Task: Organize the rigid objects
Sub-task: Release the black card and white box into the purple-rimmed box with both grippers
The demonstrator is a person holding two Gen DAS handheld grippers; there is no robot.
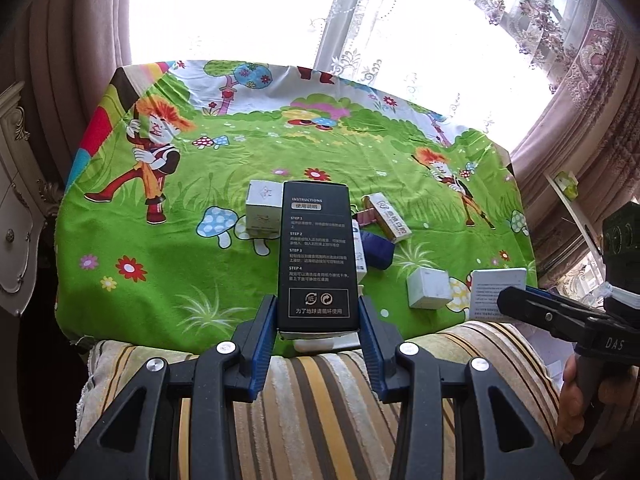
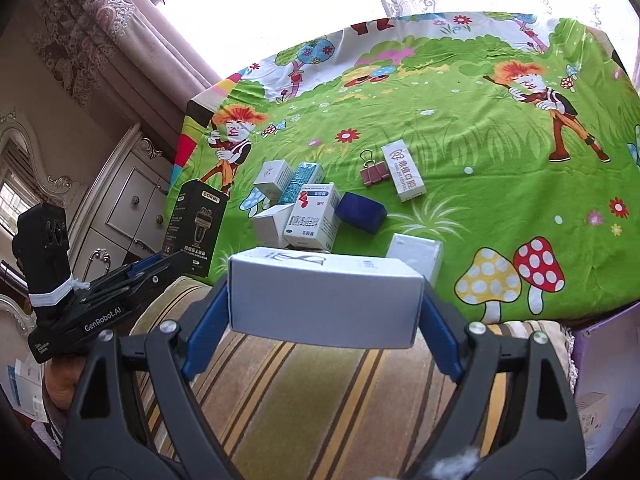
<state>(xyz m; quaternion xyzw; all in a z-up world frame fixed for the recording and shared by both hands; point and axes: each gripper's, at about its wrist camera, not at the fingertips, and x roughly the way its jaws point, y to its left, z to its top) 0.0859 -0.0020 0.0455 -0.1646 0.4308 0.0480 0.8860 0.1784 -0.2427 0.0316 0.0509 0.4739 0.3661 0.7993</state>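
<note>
My left gripper is shut on a tall black box printed with instructions, held upright at the table's near edge; it also shows in the right wrist view. My right gripper is shut on a wide white box, held level above the striped cushion; that box shows in the left wrist view. On the green cartoon cloth lie a medicine box, a navy block, a teal box, small white boxes, a pink binder clip and a white dental box.
A striped cushion lies along the near edge below both grippers. A white cube box sits near the cloth's front. A carved cabinet stands left of the table. Curtains and a bright window are behind.
</note>
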